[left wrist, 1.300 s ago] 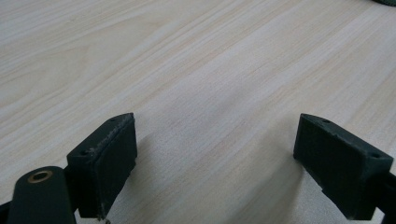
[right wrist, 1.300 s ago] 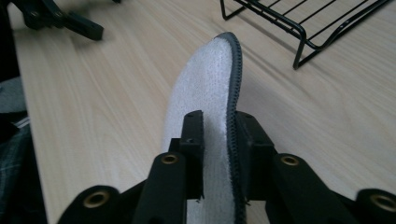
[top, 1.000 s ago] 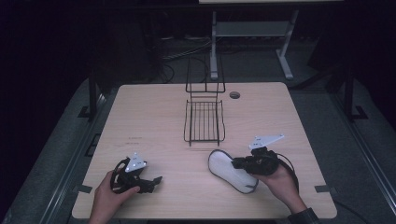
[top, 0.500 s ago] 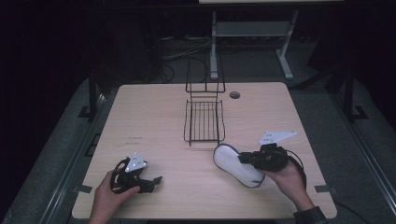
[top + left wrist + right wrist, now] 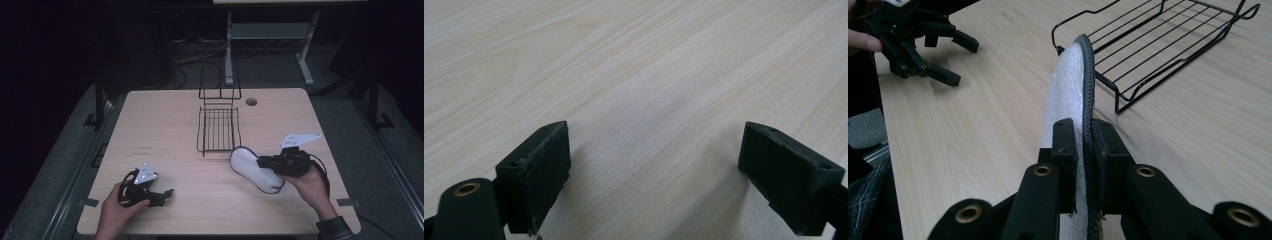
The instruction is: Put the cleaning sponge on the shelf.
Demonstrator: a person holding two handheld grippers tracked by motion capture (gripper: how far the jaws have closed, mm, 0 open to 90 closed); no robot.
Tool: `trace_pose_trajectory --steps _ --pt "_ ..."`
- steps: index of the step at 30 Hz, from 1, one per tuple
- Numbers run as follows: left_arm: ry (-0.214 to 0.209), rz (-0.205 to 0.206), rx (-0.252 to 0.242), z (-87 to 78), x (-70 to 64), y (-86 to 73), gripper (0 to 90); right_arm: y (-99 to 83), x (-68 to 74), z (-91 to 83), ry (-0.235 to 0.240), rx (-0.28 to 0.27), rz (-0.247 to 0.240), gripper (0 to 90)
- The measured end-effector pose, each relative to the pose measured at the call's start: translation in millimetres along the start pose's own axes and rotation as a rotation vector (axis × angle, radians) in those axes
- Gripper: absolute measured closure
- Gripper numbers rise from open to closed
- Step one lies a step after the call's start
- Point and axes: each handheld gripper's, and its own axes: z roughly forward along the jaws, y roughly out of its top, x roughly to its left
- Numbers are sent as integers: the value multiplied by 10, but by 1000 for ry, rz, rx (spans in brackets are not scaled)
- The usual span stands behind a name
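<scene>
While our right tongs (image 5: 261, 162) pinched the white insole (image 5: 252, 169) on edge at five o'clock of the wire rack (image 5: 218, 129), seemingly to slot it in, our left tongs (image 5: 167, 192) rested wide open, empty, on the worktop (image 5: 165, 125).

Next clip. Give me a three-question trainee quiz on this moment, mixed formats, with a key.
1. True or false: the right gripper is shut on the white insole.
2. The left gripper is: A) open over bare table; B) shut on the insole; C) inside the rack.
3. Fill in: the black wire rack lies just ____ the insole in the high view.

Key: 1 true; 2 A; 3 beyond.
</scene>
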Motion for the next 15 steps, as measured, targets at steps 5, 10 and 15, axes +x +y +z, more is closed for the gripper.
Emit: trace_pose_trajectory --steps 5,10,15 --pt "0 0 0 0 0 0 124 87 -9 8 -3 -13 -8 816" --pt "1 2 0 0 2 0 124 182 -44 9 -15 -32 -16 816" --pt "1 2 0 0 2 1 125 251 -94 6 -25 -48 -7 816"
